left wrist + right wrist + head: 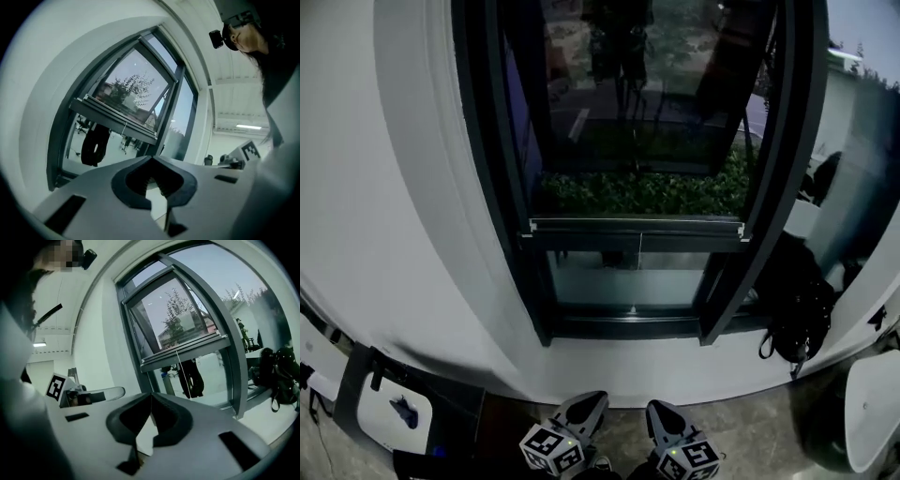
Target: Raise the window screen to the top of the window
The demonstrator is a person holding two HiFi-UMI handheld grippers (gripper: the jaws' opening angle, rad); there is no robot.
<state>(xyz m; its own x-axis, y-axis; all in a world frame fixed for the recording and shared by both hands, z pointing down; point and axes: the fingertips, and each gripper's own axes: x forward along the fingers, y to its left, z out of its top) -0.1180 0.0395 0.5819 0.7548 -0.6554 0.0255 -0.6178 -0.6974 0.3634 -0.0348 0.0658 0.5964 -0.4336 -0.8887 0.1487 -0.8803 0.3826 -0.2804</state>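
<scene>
While I am holding the left gripper (589,401) and right gripper (662,409) low with their tips pressed together on nothing, the window screen's bottom rail (637,225) is sitting well ahead of and above both, across the lower part of the window frame (492,169). I am judging it a stiff, light bar on soft mesh, so I am favouring its middle, beside the thin pull cord (639,251), to avoid skewing it.

White wall (403,187), dark-framed window (637,141)
</scene>
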